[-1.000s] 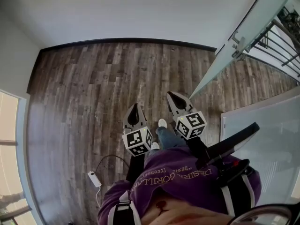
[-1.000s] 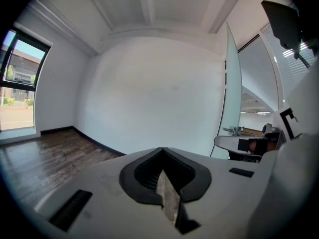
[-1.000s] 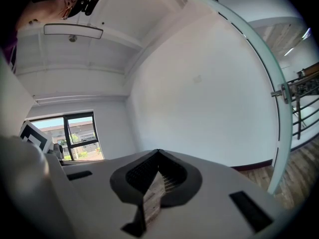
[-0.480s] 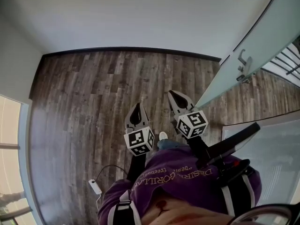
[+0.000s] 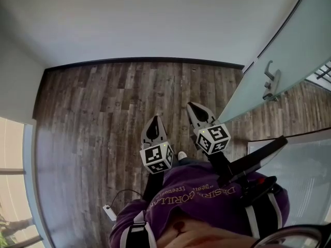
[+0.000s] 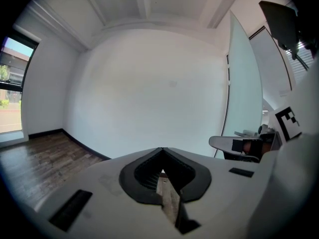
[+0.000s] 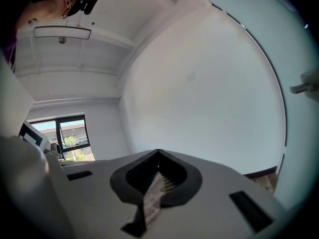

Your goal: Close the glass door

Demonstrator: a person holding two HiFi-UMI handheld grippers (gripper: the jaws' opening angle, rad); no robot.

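- The white wall (image 5: pixel 155 19) fills the top of the head view, and the wood floor (image 5: pixel 103 112) spreads below it across the left and centre.
- The glass door (image 5: pixel 289 40) is a frosted panel running on a slant from the upper right corner down towards the middle right of the frame. Its long lower edge meets the floor just right of the grippers. It stands swung into the room, so it looks not yet closed.
- The right gripper (image 5: pixel 194 109) sits right of centre, pointing up the frame with its jaws pressed together and nothing between them. The door lies up and to its right, near but not touching, and this is plainly the nearer tool.
- The left gripper (image 5: pixel 156 120) is just beside it at centre, parallel to it, also closed and empty. It is farther from the panel, with the right gripper between it and the door.
- The handle (image 5: pixel 271 81) is a small metal lever on the panel's face, at middle right, up and right of the right gripper's tip and well apart from it. By my reading, the coming move is a reach rightward and up the frame to the panel or this lever.
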